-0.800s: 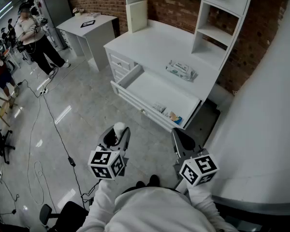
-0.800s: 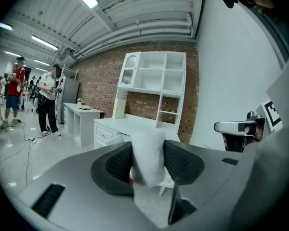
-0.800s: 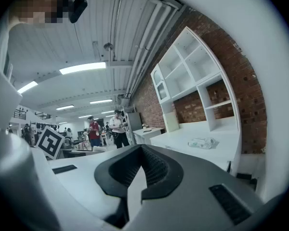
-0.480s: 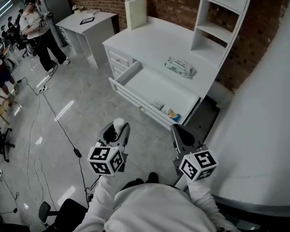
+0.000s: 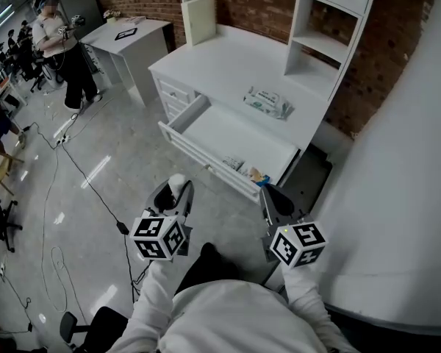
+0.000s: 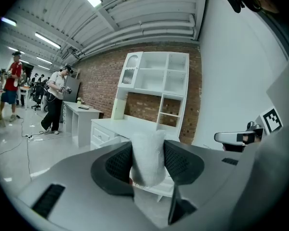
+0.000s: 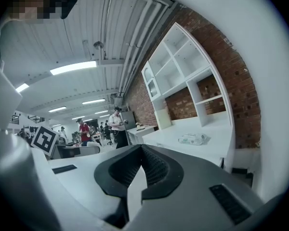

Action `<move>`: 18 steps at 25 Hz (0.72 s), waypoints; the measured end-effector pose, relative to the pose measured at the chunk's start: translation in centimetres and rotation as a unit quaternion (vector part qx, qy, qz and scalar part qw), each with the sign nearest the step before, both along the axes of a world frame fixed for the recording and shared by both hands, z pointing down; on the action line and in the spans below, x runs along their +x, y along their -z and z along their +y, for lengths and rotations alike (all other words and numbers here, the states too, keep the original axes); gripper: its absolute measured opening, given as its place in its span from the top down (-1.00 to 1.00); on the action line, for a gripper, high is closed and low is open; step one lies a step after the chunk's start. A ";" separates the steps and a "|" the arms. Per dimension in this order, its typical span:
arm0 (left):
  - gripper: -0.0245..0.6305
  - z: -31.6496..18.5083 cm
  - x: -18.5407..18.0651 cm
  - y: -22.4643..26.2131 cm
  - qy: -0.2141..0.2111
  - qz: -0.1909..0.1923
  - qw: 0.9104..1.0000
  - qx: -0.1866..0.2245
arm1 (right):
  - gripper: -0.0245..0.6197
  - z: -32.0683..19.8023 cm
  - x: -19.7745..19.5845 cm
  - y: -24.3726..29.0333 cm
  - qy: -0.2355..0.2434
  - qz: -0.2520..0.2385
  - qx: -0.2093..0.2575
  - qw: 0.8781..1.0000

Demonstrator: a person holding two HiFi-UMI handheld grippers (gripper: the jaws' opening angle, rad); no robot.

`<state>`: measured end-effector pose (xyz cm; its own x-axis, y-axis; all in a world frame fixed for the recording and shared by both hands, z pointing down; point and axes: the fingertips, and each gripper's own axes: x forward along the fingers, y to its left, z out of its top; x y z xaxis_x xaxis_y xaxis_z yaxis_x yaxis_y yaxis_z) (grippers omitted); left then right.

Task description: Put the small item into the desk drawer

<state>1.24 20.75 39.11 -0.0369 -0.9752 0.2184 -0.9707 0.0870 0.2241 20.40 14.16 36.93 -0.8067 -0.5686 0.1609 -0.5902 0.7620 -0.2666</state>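
Observation:
A small white wrapped item (image 6: 147,163) sits between the black pads of my left gripper (image 6: 148,150), which is shut on it. In the head view this item (image 5: 178,183) shows at the tip of the left gripper (image 5: 174,195), above the floor and short of the desk. The desk drawer (image 5: 206,120) stands pulled open ahead, with a couple of small packets (image 5: 235,163) lying at its near right corner. My right gripper (image 5: 273,199) hovers by the drawer's right front corner. Its jaws (image 7: 141,153) are shut with nothing between them.
A white desk (image 5: 228,65) carries a shelf unit (image 5: 314,20) and a pack of wipes (image 5: 267,103). A second white desk (image 5: 132,35) and a standing person (image 5: 60,46) are at the back left. Cables (image 5: 81,179) run over the floor. A white wall (image 5: 408,168) fills the right.
Both grippers have come a little closer to the open drawer. The white item stays held in the left gripper. The person at the back left has shifted slightly.

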 end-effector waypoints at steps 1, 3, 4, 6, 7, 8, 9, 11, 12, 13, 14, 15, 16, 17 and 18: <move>0.34 -0.3 -0.3 0.0 0.001 0.001 1.000 0.000 | 0.84 -0.4 0.0 -0.1 -0.002 0.000 -0.002 1.000; 0.34 -1.0 -0.9 -0.2 0.005 0.005 1.000 -0.002 | 0.84 -1.1 -0.3 -0.5 -0.003 0.001 -0.007 1.000; 0.34 -1.3 -1.2 -0.3 0.007 0.007 1.000 -0.002 | 0.84 -1.4 -0.5 -0.7 -0.002 0.001 -0.010 1.000; 0.34 -2.0 -2.0 -0.5 0.009 0.010 1.000 -0.005 | 0.84 -1.9 -1.2 -0.8 0.000 0.003 -0.013 1.000; 0.34 -2.5 -2.4 -0.5 0.009 0.010 1.000 -0.006 | 0.84 -2.2 -1.6 -0.8 0.001 0.004 -0.014 1.000; 0.34 -3.1 -2.9 -0.6 0.009 0.011 1.000 -0.008 | 0.84 -2.6 -2.1 -0.7 0.001 0.005 -0.014 1.000; 0.34 -3.8 -3.5 -0.7 0.009 0.011 1.000 -0.009 | 0.84 -3.1 -2.7 -0.7 0.002 0.005 -0.014 1.000; 0.34 -5.3 -4.9 -1.0 0.009 0.012 1.000 -0.010 | 0.84 -4.5 -4.0 -0.8 0.003 0.004 -0.016 1.000; 0.34 -6.1 -5.6 -1.2 0.009 0.012 1.000 -0.010 | 0.84 -5.2 -4.7 -0.9 0.004 0.004 -0.017 1.000; 0.34 -7.0 -6.3 -1.3 0.009 0.011 1.000 -0.010 | 0.84 -6.1 -5.4 -0.9 0.004 0.003 -0.018 1.000; 0.34 -7.8 -7.0 -1.5 0.008 0.011 1.000 -0.010 | 0.84 -6.9 -6.2 -1.0 0.004 0.003 -0.018 1.000; 0.34 -8.7 -7.8 -1.6 0.008 0.011 1.000 -0.011 | 0.84 -7.8 -7.0 -1.1 0.004 0.003 -0.020 1.000; 0.34 -9.6 -8.5 -1.8 0.007 0.013 1.000 -0.012 | 0.84 -8.6 -7.8 -1.2 0.004 0.002 -0.022 1.000; 0.34 -10.4 -9.3 -1.9 0.006 0.015 1.000 -0.013 | 0.84 -9.5 -8.6 -1.3 0.004 0.003 -0.024 1.000; 0.34 -11.3 -10.0 -2.0 0.005 0.017 1.000 -0.014 | 0.84 -10.3 -9.5 -1.4 0.004 0.003 -0.027 1.000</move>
<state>-8.76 9.47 41.14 -0.0394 -0.9683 0.2467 -0.9616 0.1039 0.2541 10.90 3.88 38.36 -0.8099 -0.5530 0.1956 -0.5862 0.7513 -0.3031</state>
